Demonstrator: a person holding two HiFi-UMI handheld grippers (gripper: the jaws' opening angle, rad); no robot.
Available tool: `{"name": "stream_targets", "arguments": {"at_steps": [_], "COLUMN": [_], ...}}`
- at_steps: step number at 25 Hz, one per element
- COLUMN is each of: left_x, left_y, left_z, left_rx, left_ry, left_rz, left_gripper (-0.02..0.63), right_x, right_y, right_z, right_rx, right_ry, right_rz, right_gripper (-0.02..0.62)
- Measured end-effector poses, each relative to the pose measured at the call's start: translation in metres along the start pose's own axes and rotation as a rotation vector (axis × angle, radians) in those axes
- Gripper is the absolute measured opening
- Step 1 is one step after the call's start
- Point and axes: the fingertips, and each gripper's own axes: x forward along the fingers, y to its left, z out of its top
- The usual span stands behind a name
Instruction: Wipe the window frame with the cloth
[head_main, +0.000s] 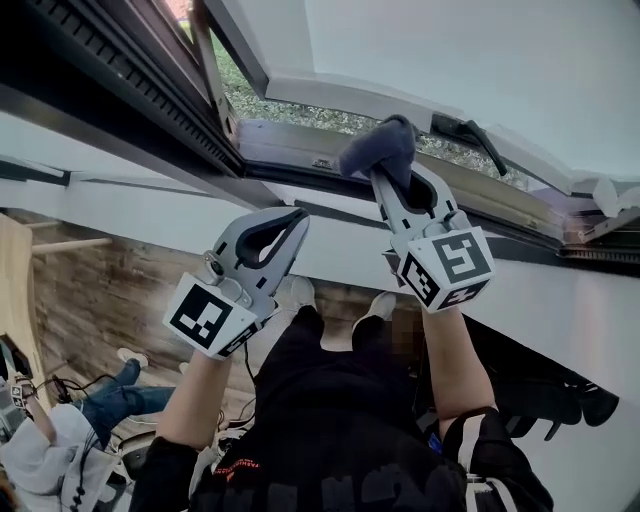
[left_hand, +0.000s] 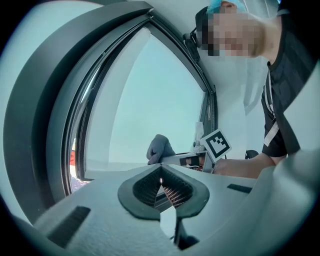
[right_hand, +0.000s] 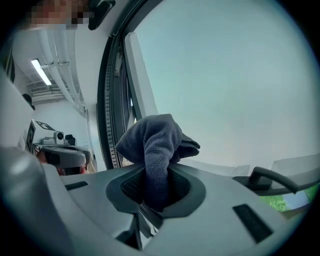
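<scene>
Now | right gripper (head_main: 392, 182) fingers pinch cloth (head_main: 378, 150), tip toward window frame (head_main: 290, 140) | left gripper (head_main: 296, 220) fingers together

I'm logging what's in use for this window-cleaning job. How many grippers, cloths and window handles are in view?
Grippers: 2 (left gripper, right gripper)
Cloth: 1
Window handle: 1
Total: 4

Slate cloth against your pale window frame

Your cloth (head_main: 380, 150) is dark blue-grey. The right gripper (head_main: 395, 175), and the left gripper (head_main: 298, 215) at 8 o'clock from it, are light grey with black jaw linings and black-and-white square markers. The window frame (head_main: 330, 95) is white with black seals.
</scene>
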Motion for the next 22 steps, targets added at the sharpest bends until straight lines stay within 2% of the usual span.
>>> {"name": "stream_targets", "arguments": {"at_steps": [5,11,16,22], "left_x": [0.010,0.033,0.054,0.075], "left_y": [-0.015,-0.047,-0.076,-0.104], "left_z": [0.037,0.068,0.090,0.102], "left_rx": [0.070,0.111,0.147,0.157], "left_ry": [-0.039,-0.067,-0.093,-0.111], "left_rz": [-0.013,-0.056,-0.096,-0.144], "left_gripper": [0.018,0.018,0.018,0.018], "right_x": [-0.048,-0.112,-0.157,-0.198], "right_y": [-0.015,-0.035,-0.053,-0.071], "right_z": [0.039,0.076,0.090,0.088], "right_rx": [-0.003,0.019,0.013,0.009], "right_ry": [-0.078,-0.160,-0.198,-0.204], "right_rz": [0.002,-0.028,-0.066,-0.115], "right_gripper": [0.055,0.055,0.055,0.055]}}
